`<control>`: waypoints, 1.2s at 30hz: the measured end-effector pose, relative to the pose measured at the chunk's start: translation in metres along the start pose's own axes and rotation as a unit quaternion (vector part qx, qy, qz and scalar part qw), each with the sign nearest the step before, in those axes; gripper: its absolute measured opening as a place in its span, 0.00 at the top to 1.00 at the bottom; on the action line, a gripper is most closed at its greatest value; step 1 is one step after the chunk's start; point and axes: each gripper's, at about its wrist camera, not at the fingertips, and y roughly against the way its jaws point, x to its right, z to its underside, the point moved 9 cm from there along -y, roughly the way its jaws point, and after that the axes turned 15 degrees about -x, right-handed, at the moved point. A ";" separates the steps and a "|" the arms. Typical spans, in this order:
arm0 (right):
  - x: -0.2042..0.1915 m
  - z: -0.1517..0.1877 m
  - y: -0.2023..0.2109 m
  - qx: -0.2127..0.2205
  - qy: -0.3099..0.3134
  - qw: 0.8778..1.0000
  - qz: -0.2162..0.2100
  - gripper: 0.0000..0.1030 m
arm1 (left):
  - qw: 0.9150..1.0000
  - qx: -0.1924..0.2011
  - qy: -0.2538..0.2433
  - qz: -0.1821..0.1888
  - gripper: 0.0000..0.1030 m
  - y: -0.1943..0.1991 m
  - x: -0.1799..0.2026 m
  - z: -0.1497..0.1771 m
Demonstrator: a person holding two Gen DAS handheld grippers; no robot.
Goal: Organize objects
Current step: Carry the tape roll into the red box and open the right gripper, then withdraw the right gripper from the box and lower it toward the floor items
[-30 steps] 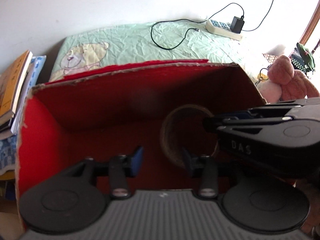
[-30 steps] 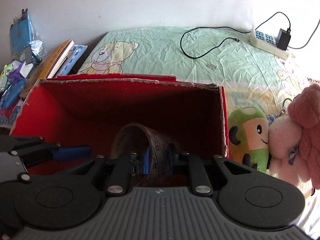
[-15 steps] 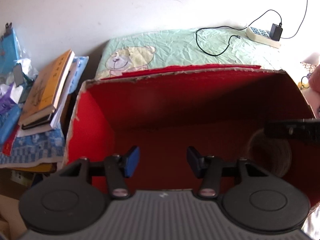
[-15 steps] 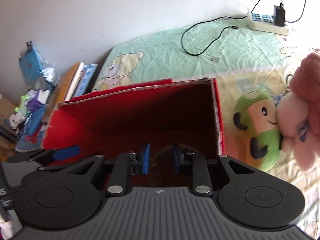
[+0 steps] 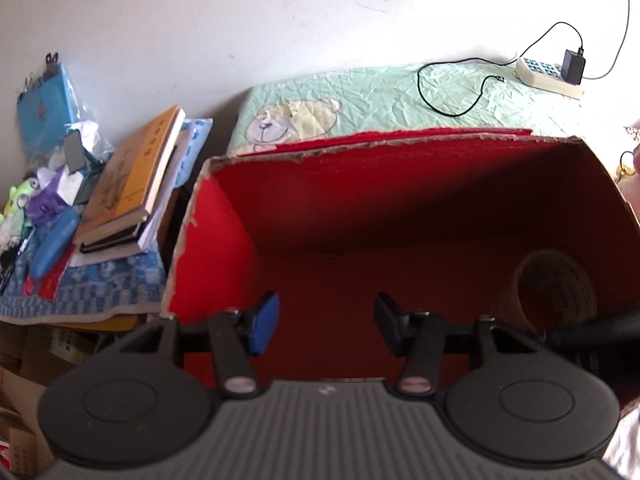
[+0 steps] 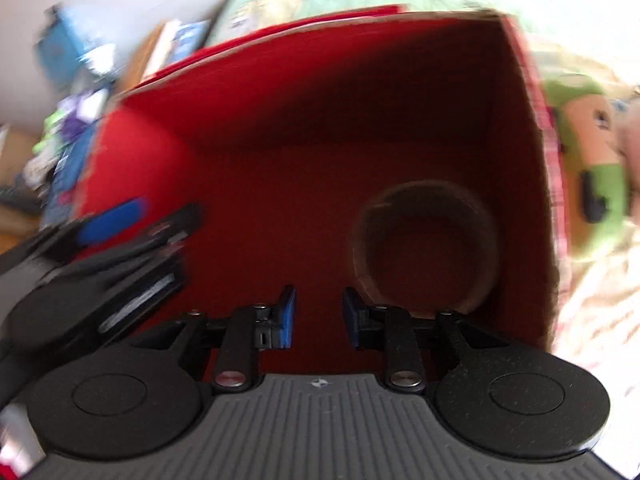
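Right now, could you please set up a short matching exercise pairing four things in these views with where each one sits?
Things:
1. brown cardboard tape roll
2. white power strip
3. orange-covered book
4. green plush toy

Places:
A. on the stack beside the red cardboard box's left wall
B. on the green bedsheet by the wall
C. outside the box's right wall
D. inside the box, near its right wall

Pairs: 1-D, 2-B, 3-A, 4-C

One red box (image 5: 224,216), one brown ring (image 6: 426,248) inside.
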 end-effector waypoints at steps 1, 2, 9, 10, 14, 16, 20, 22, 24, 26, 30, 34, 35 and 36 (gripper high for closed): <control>0.002 -0.003 0.000 0.006 -0.003 1.000 0.000 0.81 | 1.000 -0.001 0.001 0.002 0.46 0.001 0.000 0.001; 0.001 -0.005 0.001 0.016 -0.001 1.000 0.005 0.82 | 1.000 -0.003 0.004 0.006 0.45 0.001 0.000 0.002; -0.005 -0.028 0.005 0.074 0.032 0.995 0.063 0.79 | 1.000 -0.006 0.007 0.010 0.44 0.004 0.003 0.005; -0.005 -0.028 0.009 0.080 0.028 0.995 0.045 0.79 | 1.000 -0.006 0.008 0.010 0.44 0.005 0.003 0.006; -0.010 -0.014 0.023 0.086 0.036 0.996 0.004 0.76 | 1.000 -0.003 0.012 0.014 0.44 0.008 0.002 0.006; -0.015 -0.004 0.032 0.099 0.047 0.994 -0.009 0.76 | 1.000 0.002 0.013 0.015 0.44 0.013 0.002 0.006; -0.016 0.014 0.046 0.128 0.067 0.989 -0.004 0.76 | 1.000 0.008 0.015 0.016 0.44 0.024 0.003 0.006; -0.019 0.024 0.049 0.142 0.072 0.987 -0.001 0.76 | 1.000 0.010 0.014 0.020 0.44 0.031 0.005 0.008; -0.017 0.032 0.053 0.151 0.077 0.986 -0.001 0.76 | 1.000 0.013 0.013 0.023 0.41 0.038 0.007 0.010; -0.013 0.037 0.057 0.157 0.079 0.984 -0.002 0.76 | 1.000 0.016 0.011 0.024 0.39 0.045 0.008 0.014; -0.009 0.044 0.061 0.168 0.076 0.983 -0.005 0.76 | 0.999 0.027 0.010 0.019 0.38 0.060 0.012 0.023; -0.008 0.054 0.067 0.186 0.082 0.979 -0.008 0.76 | 0.999 0.040 0.010 0.020 0.38 0.075 0.012 0.030; -0.007 0.057 0.070 0.190 0.083 0.978 -0.006 0.76 | 0.999 0.041 0.010 0.018 0.39 0.078 0.011 0.032; -0.007 0.060 0.072 0.194 0.086 0.977 -0.006 0.76 | 0.999 0.043 0.011 0.018 0.39 0.082 0.011 0.034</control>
